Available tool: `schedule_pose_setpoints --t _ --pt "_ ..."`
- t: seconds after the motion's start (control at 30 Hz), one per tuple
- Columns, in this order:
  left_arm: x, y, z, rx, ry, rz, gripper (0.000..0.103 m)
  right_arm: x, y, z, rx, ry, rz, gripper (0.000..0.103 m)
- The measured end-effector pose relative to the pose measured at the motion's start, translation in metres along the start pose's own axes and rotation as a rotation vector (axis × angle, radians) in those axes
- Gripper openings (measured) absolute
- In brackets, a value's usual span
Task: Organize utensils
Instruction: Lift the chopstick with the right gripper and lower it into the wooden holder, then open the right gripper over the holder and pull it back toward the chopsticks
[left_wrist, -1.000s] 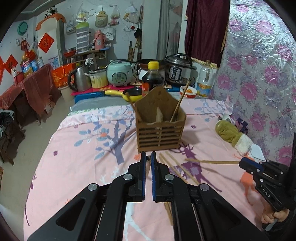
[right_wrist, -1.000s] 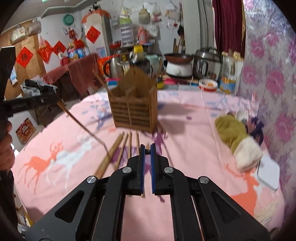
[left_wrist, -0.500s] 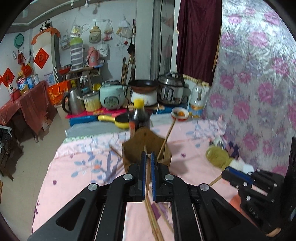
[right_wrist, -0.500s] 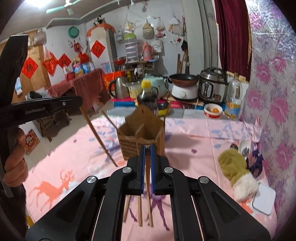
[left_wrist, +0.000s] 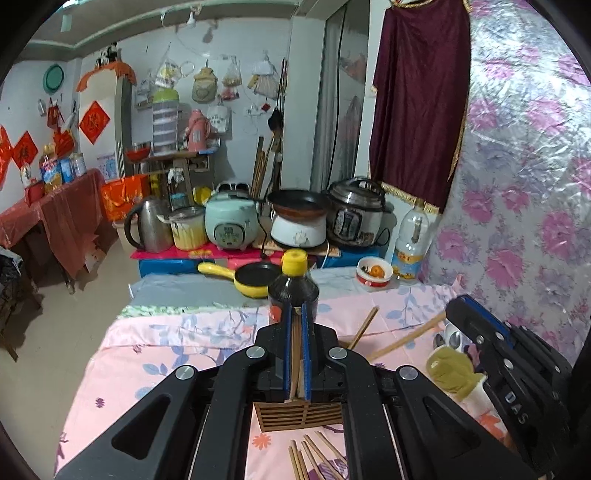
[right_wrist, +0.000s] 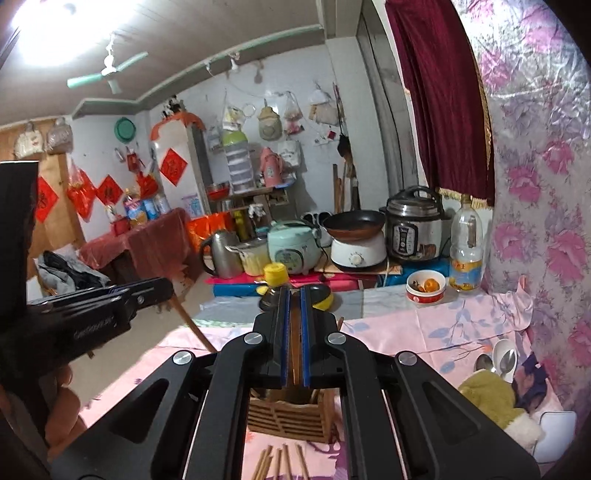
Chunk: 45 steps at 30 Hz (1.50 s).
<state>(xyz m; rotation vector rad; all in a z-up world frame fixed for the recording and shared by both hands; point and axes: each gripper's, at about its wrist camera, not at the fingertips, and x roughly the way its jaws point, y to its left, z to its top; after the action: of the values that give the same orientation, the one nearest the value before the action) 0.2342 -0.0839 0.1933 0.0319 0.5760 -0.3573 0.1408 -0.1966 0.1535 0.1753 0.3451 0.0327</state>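
A slatted wooden utensil holder (left_wrist: 301, 415) (right_wrist: 288, 417) stands on the pink tablecloth, just below both grippers. My left gripper (left_wrist: 294, 314) is shut on a wooden chopstick (left_wrist: 295, 354) above the holder. In the right wrist view it enters from the left (right_wrist: 110, 306), its chopstick (right_wrist: 192, 325) slanting down. My right gripper (right_wrist: 294, 295) is shut on another chopstick (right_wrist: 294, 350). The left wrist view has it at the right (left_wrist: 509, 362), with its chopstick (left_wrist: 406, 338) pointing left. Several loose chopsticks (left_wrist: 310, 461) (right_wrist: 280, 461) lie in front of the holder.
A dark sauce bottle (left_wrist: 293, 288) with a yellow cap stands right behind the holder. A yellow pan (left_wrist: 255, 278) and a small bowl (left_wrist: 373, 271) sit further back. A green mitten (left_wrist: 448, 373) and spoons (right_wrist: 502, 360) lie at the right, by the flowered wall.
Both grippers have risen from the table and moved forward, each carrying its chopstick. The holder has gone from ahead of the jaws to under them.
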Motion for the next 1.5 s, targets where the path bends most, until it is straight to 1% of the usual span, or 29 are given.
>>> schedule_pose_setpoints --t 0.03,0.07,0.1,0.13,0.17,0.23,0.27,0.33,0.4,0.43,0.47,0.5,0.53,0.57,0.6,0.67,0.73,0.8,0.87,0.9,0.97,1.03,1.07,1.1,1.13,1.2,1.3,1.33,1.5 --pt "0.013 0.005 -0.006 -0.009 0.023 -0.004 0.006 0.014 0.000 -0.008 -0.010 0.031 -0.005 0.007" --pt "0.021 0.008 -0.011 -0.019 0.041 -0.004 0.010 0.028 -0.001 -0.017 -0.018 0.071 -0.004 0.010" --pt "0.034 0.013 -0.019 -0.037 0.071 0.003 0.031 0.039 -0.003 -0.026 -0.016 0.103 -0.020 0.010" --pt "0.039 0.018 -0.025 -0.053 0.082 0.012 0.044 0.047 -0.007 -0.032 -0.008 0.134 -0.034 0.011" --pt "0.044 0.023 -0.032 -0.074 0.084 0.022 0.057 0.051 -0.011 -0.038 0.008 0.154 -0.031 0.011" --pt "0.048 0.031 -0.041 -0.087 0.098 0.018 0.057 0.049 -0.021 -0.043 0.051 0.168 -0.001 0.012" --pt "0.049 0.034 -0.044 -0.095 0.105 0.016 0.057 0.044 -0.026 -0.043 0.064 0.162 0.002 0.015" --pt "0.045 0.041 -0.050 -0.121 0.107 0.023 0.062 0.033 -0.030 -0.041 0.072 0.138 -0.008 0.024" --pt "0.035 0.048 -0.057 -0.151 0.090 0.044 0.081 0.019 -0.034 -0.040 0.078 0.115 -0.016 0.038" --pt "0.029 0.051 -0.061 -0.165 0.075 0.056 0.085 0.013 -0.035 -0.042 0.080 0.109 -0.018 0.042" --pt "0.023 0.051 -0.065 -0.175 0.064 0.067 0.093 0.011 -0.036 -0.042 0.083 0.107 -0.018 0.053" --pt "0.018 0.052 -0.069 -0.180 0.056 0.077 0.096 0.006 -0.035 -0.044 0.088 0.103 -0.023 0.070" --pt "0.011 0.052 -0.077 -0.181 0.048 0.095 0.097 -0.001 -0.037 -0.046 0.100 0.095 -0.035 0.078" --pt "0.006 0.052 -0.082 -0.177 0.045 0.112 0.097 -0.008 -0.038 -0.048 0.115 0.081 -0.045 0.089" --pt "0.001 0.052 -0.088 -0.169 0.042 0.129 0.097 -0.018 -0.041 -0.050 0.138 0.057 -0.057 0.093" --pt "-0.010 0.049 -0.106 -0.150 0.042 0.159 0.097 -0.033 -0.044 -0.052 0.165 0.045 -0.057 0.097" --pt "-0.020 0.047 -0.122 -0.136 0.040 0.172 0.097 -0.047 -0.045 -0.056 0.182 0.043 -0.039 0.097" --pt "-0.035 0.046 -0.145 -0.135 0.012 0.190 0.097 -0.061 -0.045 -0.067 0.177 0.032 -0.016 0.097" --pt "-0.045 0.045 -0.162 -0.137 -0.012 0.206 0.097 -0.073 -0.047 -0.083 0.160 0.019 -0.029 0.097" --pt "-0.049 0.044 -0.171 -0.128 -0.024 0.216 0.097 -0.077 -0.048 -0.095 0.138 0.020 -0.042 0.097" --pt "-0.059 0.041 -0.194 -0.092 -0.065 0.234 0.097 -0.077 -0.049 -0.116 0.092 0.050 -0.070 0.097" --pt "-0.065 0.039 -0.211 -0.071 -0.105 0.210 0.097 -0.071 -0.049 -0.135 0.036 0.097 -0.105 0.097" --pt "-0.067 0.040 -0.217 -0.062 -0.113 0.172 0.097 -0.067 -0.051 -0.146 0.006 0.119 -0.114 0.097" --pt "-0.068 0.040 -0.220 -0.070 -0.109 0.135 0.097 -0.065 -0.051 -0.150 -0.008 0.130 -0.118 0.097" --pt "-0.067 0.040 -0.221 -0.081 -0.101 0.124 0.097 -0.061 -0.051 -0.157 -0.016 0.151 -0.129 0.097" --pt "-0.066 0.040 -0.221 -0.087 -0.091 0.126 0.097 -0.055 -0.051 -0.162 -0.012 0.182 -0.120 0.097" --pt "-0.066 0.034 -0.222 -0.052 -0.098 0.171 0.097 -0.053 -0.044 -0.167 -0.019 0.201 -0.094 0.097" --pt "-0.065 0.031 -0.222 -0.033 -0.100 0.197 0.097 -0.054 -0.040 -0.169 -0.040 0.201 -0.096 0.097" --pt "-0.062 0.016 -0.226 0.050 -0.107 0.250 0.097 -0.054 -0.024 -0.180 -0.121 0.213 -0.129 0.097"
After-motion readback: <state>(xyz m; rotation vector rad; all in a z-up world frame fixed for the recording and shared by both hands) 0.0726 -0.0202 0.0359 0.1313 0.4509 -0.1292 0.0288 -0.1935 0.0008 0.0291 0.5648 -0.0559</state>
